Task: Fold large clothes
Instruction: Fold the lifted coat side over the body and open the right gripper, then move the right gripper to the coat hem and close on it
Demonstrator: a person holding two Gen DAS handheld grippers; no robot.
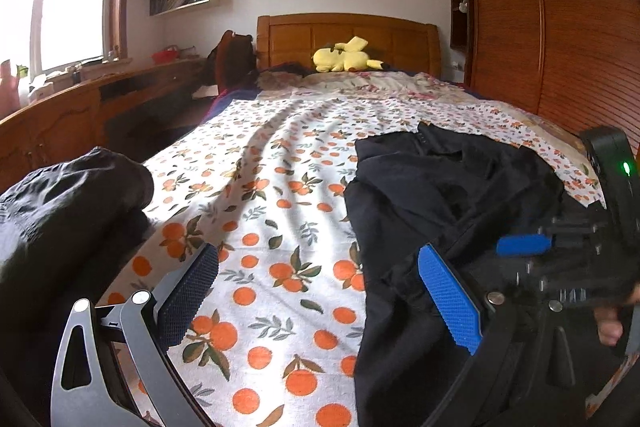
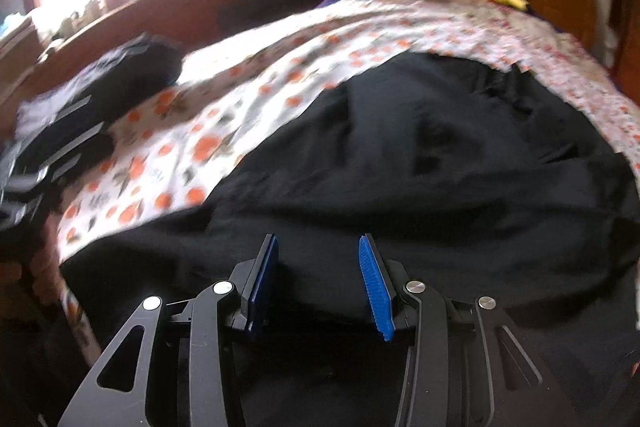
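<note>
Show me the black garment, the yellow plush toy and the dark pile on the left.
black garment [image 2: 440, 155], right wrist view, middle of the spread cloth
yellow plush toy [image 1: 344, 59], left wrist view, its body
dark pile [image 1: 68, 195], left wrist view, top fold

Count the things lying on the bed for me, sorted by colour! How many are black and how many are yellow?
Black: 2, the spread garment and the dark bundle at the bed's left edge.
Yellow: 1, the plush toy by the headboard.
Total: 3.
</note>
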